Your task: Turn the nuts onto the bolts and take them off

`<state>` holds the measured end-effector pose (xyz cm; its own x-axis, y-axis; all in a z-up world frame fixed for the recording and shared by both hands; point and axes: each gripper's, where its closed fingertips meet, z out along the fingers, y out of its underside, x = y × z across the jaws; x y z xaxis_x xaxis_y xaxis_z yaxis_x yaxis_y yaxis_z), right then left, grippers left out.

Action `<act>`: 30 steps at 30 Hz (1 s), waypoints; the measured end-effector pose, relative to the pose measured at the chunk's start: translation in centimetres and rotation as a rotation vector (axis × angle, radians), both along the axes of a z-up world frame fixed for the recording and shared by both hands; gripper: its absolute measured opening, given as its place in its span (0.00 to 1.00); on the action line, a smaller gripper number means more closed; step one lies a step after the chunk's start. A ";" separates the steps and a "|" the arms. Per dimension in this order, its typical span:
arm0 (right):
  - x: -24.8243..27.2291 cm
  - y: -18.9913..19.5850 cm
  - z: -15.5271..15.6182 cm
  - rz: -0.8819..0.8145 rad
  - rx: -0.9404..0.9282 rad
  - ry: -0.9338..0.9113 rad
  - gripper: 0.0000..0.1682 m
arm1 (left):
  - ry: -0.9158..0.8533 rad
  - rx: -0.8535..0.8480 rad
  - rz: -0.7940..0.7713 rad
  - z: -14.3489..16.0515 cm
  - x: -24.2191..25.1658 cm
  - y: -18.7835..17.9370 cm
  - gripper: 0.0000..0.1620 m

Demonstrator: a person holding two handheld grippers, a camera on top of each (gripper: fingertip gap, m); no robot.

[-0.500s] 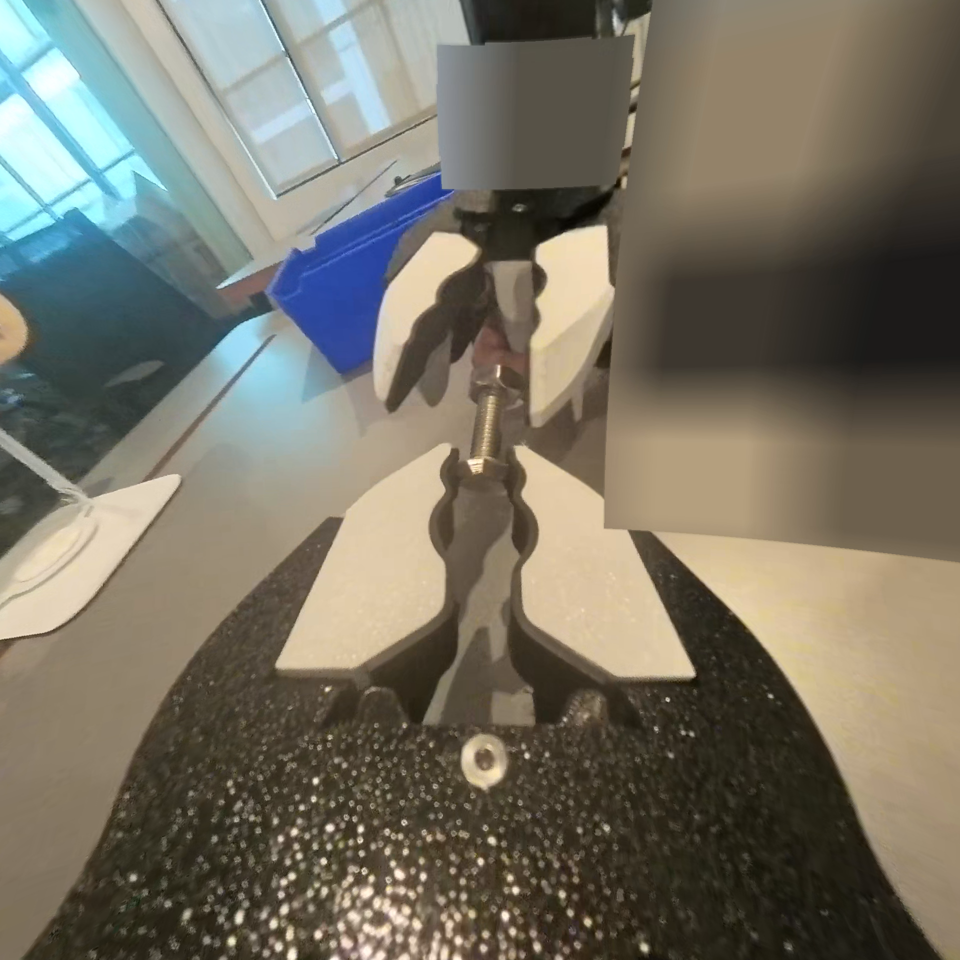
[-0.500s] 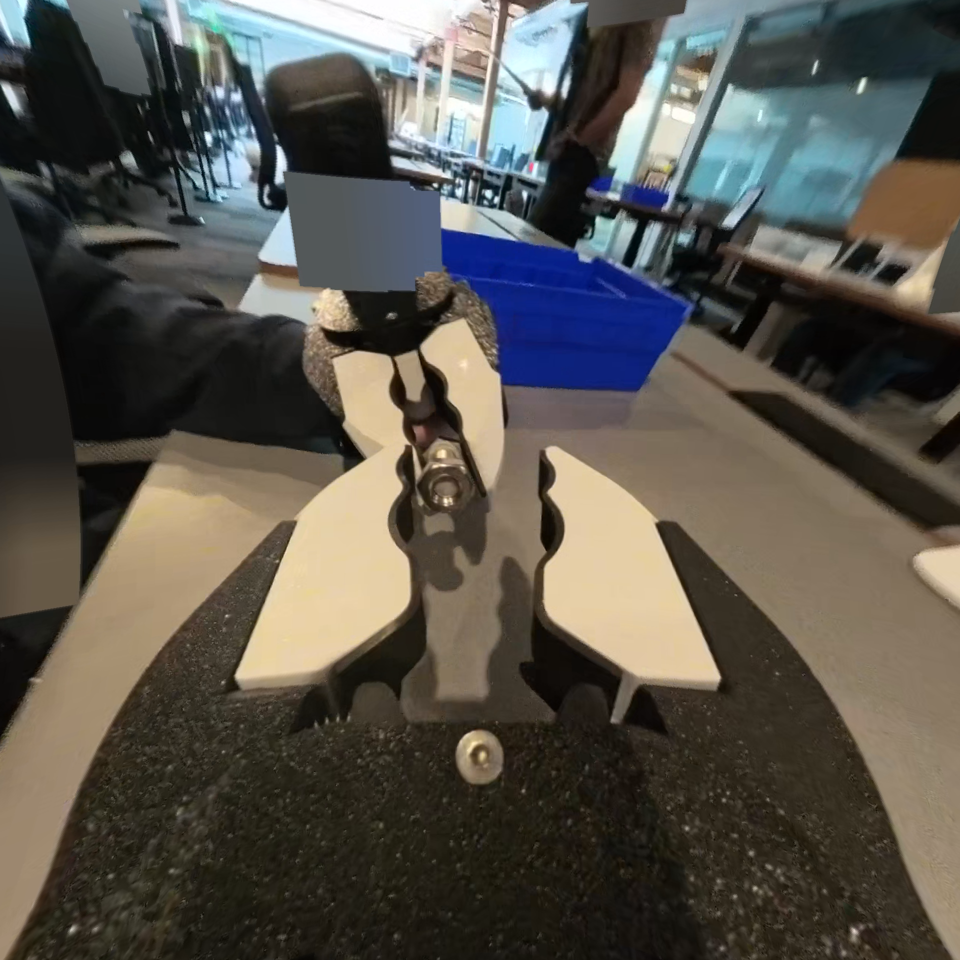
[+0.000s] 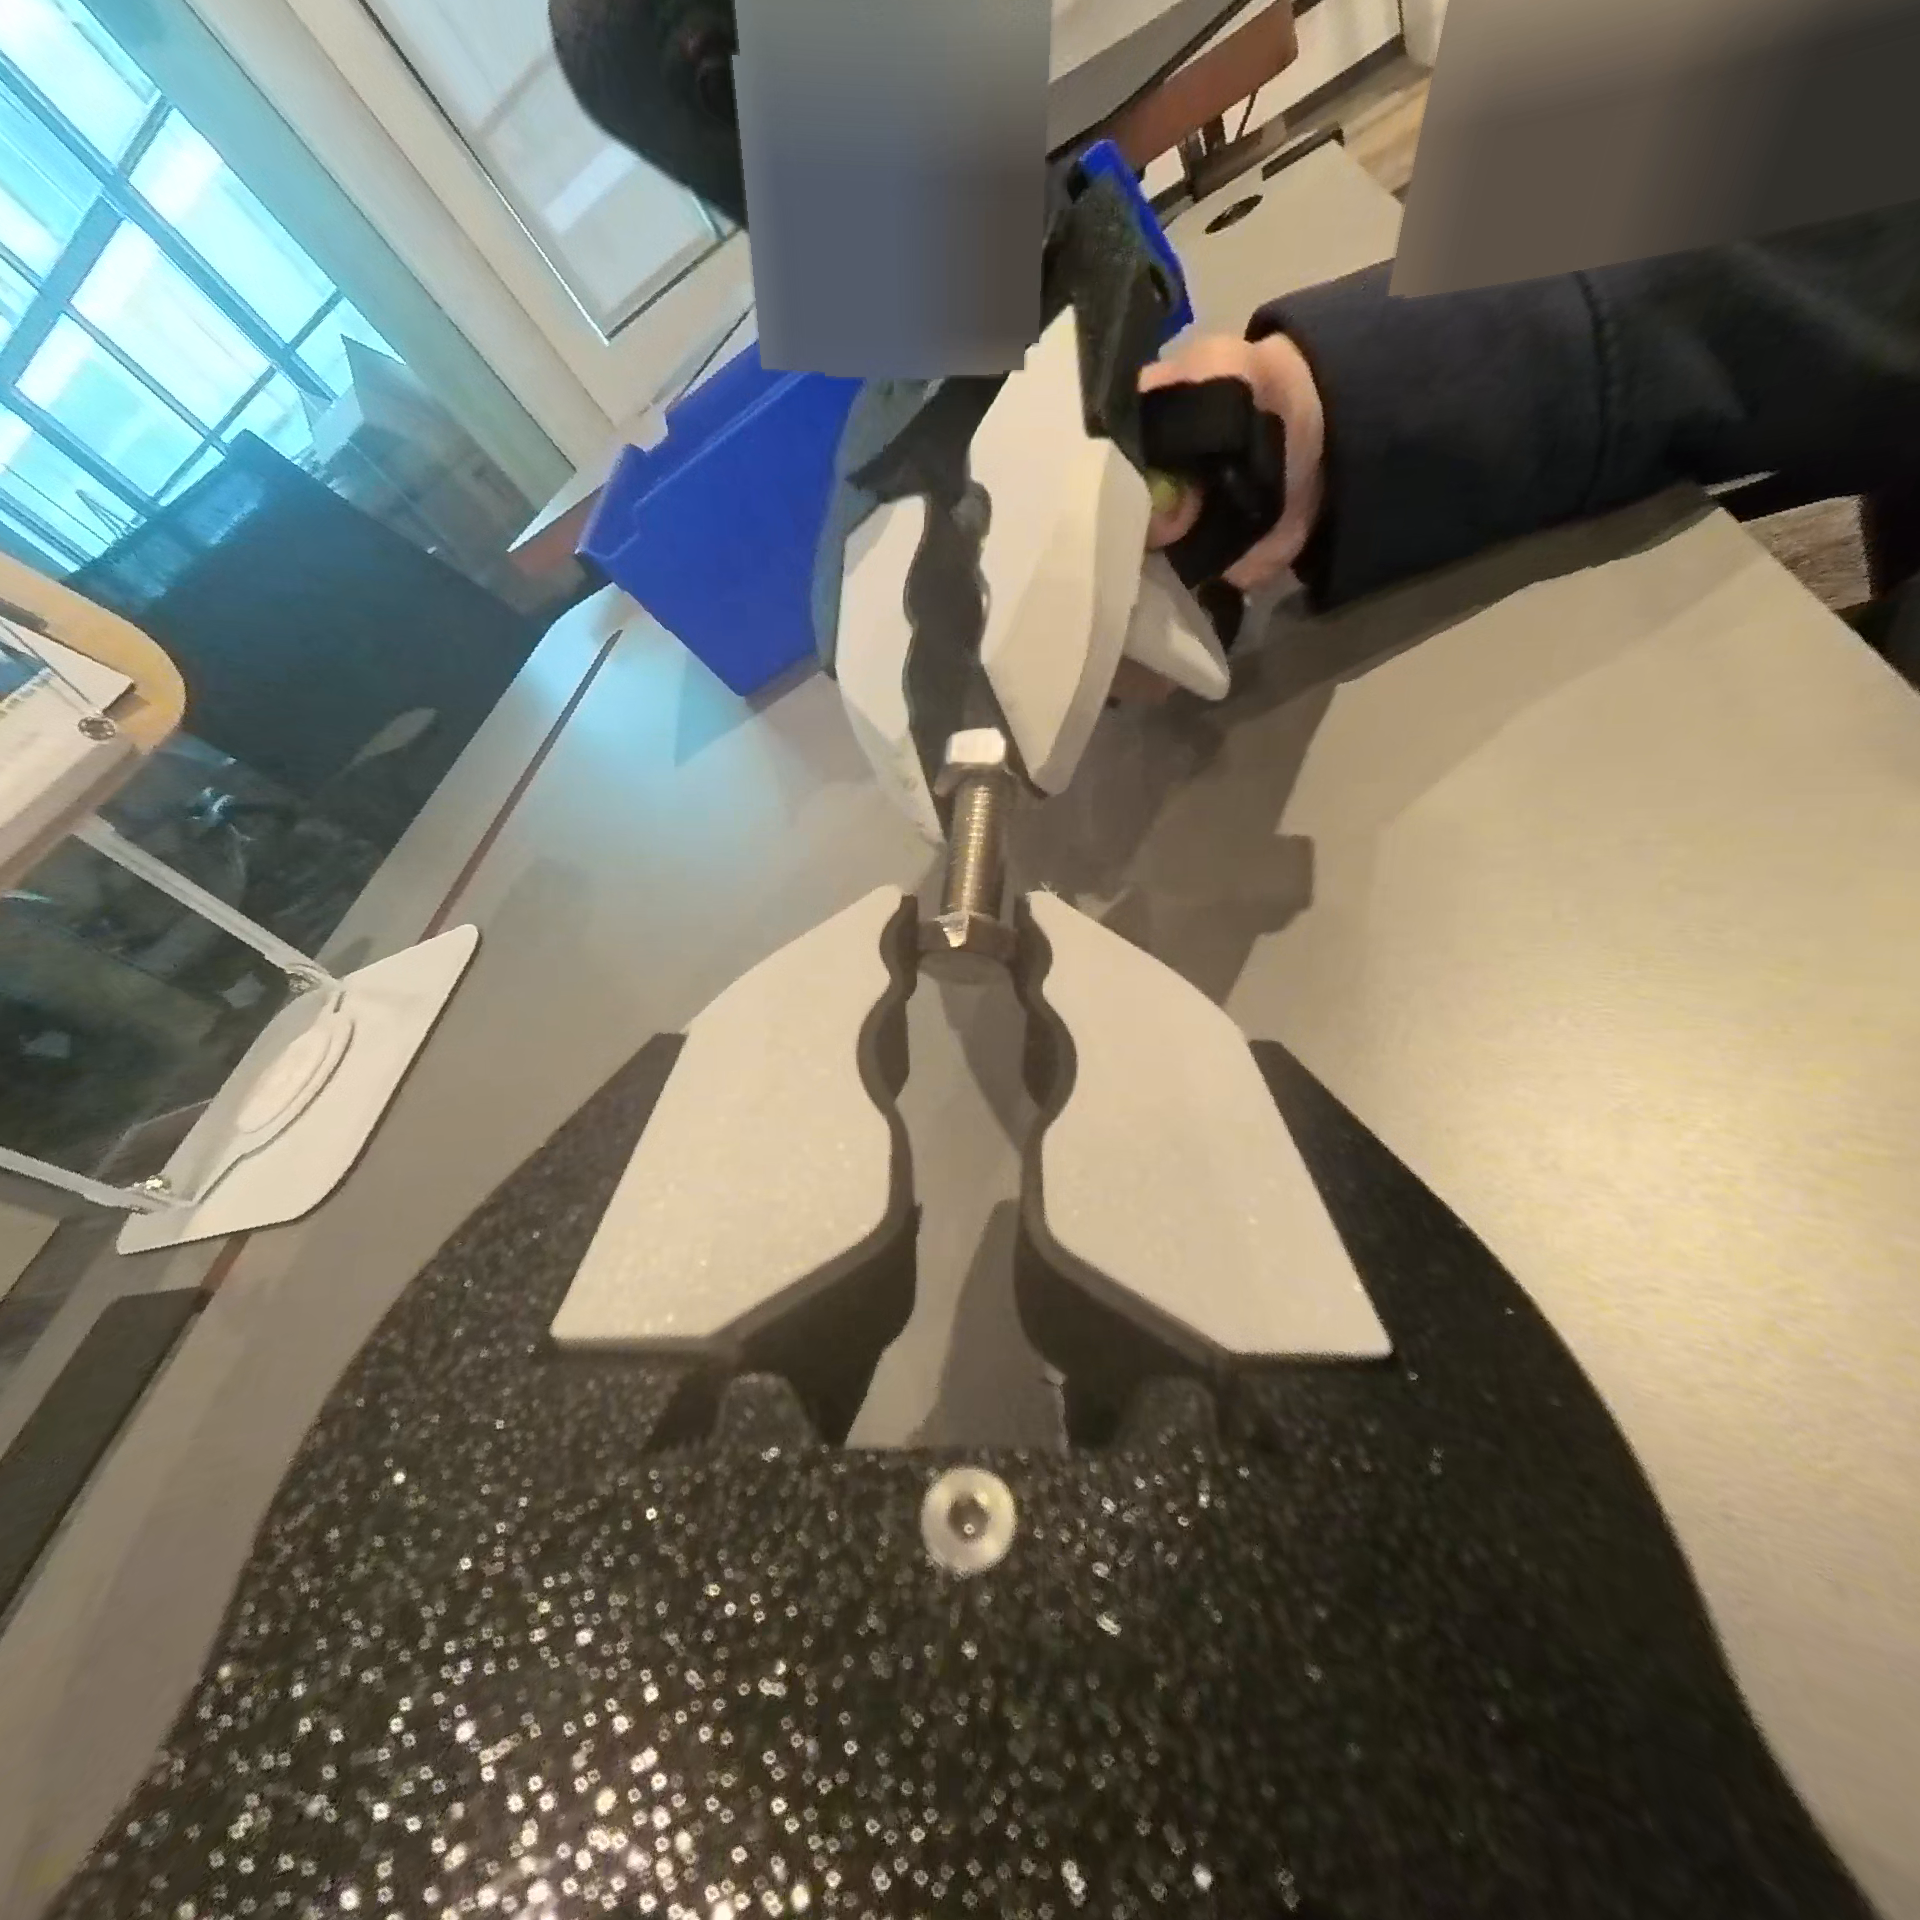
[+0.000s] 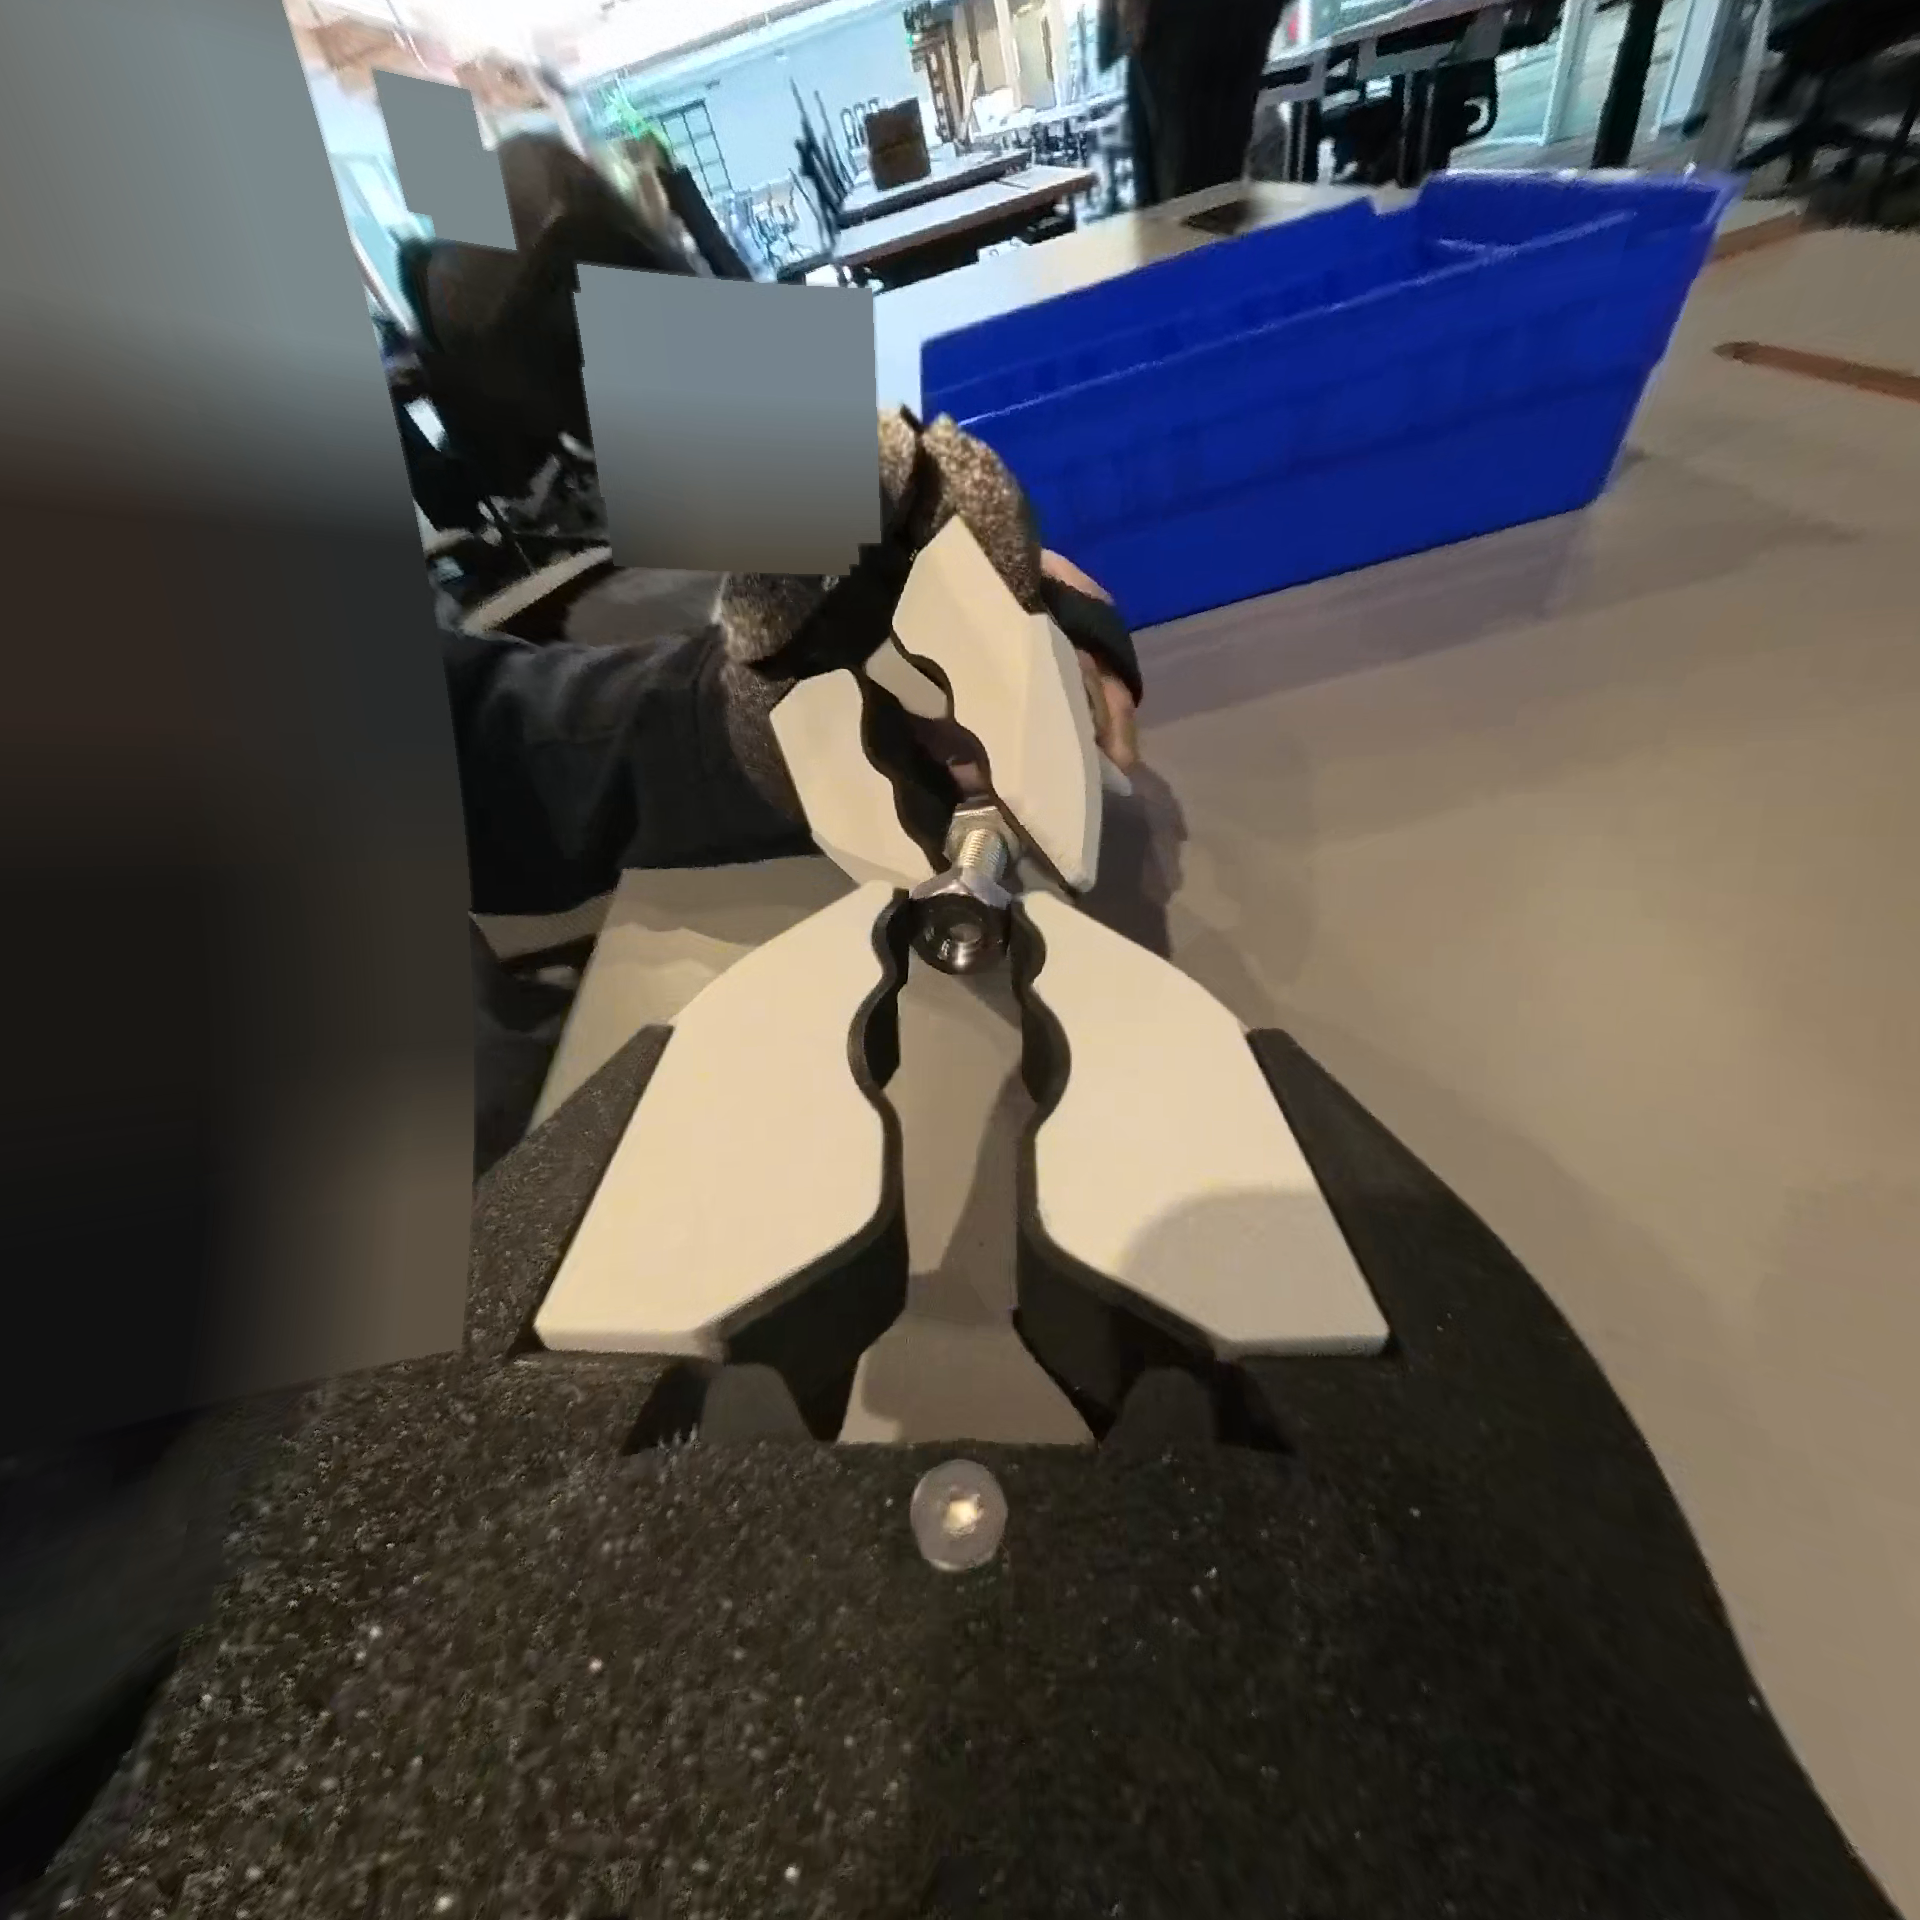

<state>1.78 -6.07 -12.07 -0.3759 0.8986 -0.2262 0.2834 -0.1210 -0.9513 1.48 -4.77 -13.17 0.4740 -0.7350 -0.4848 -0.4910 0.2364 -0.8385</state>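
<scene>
Left tool (image 3: 961, 940), white fingers on a glittery black body, is clamped on one hex end of the threaded silver steel bolt (image 3: 971, 847), at the fingertips. In the left wrist view the bolt runs straight ahead from those tips to the right tool (image 3: 971, 748), which comes in from the top, tilted, fingertips pointing down at the camera. Bolt is held in the air above the grey table (image 3: 1558, 935), touching nothing else.

Right tool's own view: fingers closed on the silver hex nut (image 4: 956, 925), seen end-on with its dark bore facing the camera; the threaded shank goes on to the left tool (image 4: 992, 831) opposite, which tilts right. The two tools meet nearly tip to tip.

Person's hand (image 3: 1262, 457) in a dark sleeve wraps the right tool's black handle, upper right. Blue plastic bin (image 4: 1299, 416) sits on the table behind, well apart.
</scene>
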 end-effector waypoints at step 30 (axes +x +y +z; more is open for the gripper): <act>0.1 1.1 0.2 -0.046 -0.086 0.023 0.19 | 0.018 0.006 0.016 0.0 -0.2 0.1 0.10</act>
<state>1.91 -4.96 -11.83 -0.3410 0.8926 -0.2949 0.2534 -0.2148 -0.9432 1.26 -4.64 -13.21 0.4770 -0.7244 -0.4978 -0.5095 0.2336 -0.8282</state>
